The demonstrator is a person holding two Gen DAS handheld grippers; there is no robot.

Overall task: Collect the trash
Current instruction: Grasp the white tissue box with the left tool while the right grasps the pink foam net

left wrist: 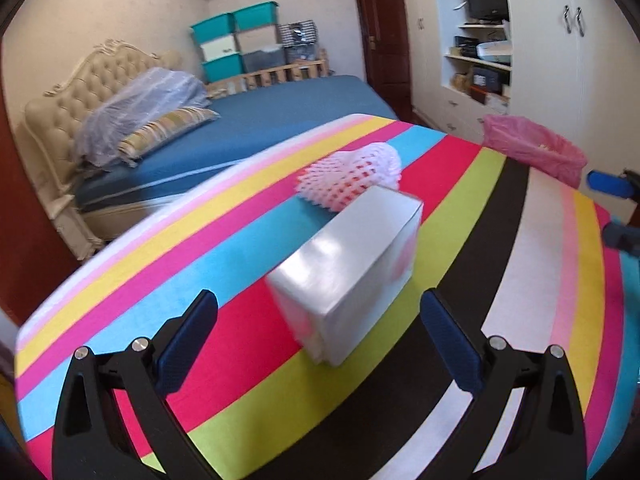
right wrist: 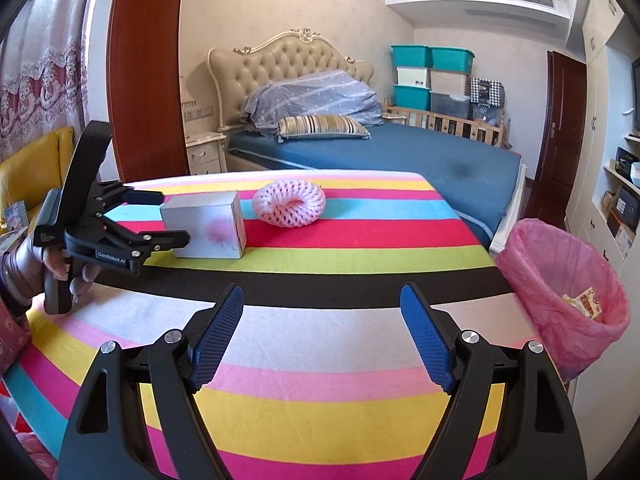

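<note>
Closing in on the box (right wrist: pixel 206 227) with jaws spread, the left gripper (right wrist: pixel 174 218) should straddle its short sides squarely before squeezing; foam net (right wrist: pixel 289 204) lies just behind, bin (right wrist: pixel 560 292) hangs off the table (right wrist: pixel 320 368) edge, right gripper (right wrist: pixel 322 336) spread, empty, clear.

Silver box (right wrist: pixel 206 227), pink-white mesh foam net (right wrist: pixel 289 205), pink bin liner (right wrist: pixel 560 296), multicolour striped tablecloth (right wrist: pixel 320 380), blue bedsheet (right wrist: pixel 400 152).
</note>
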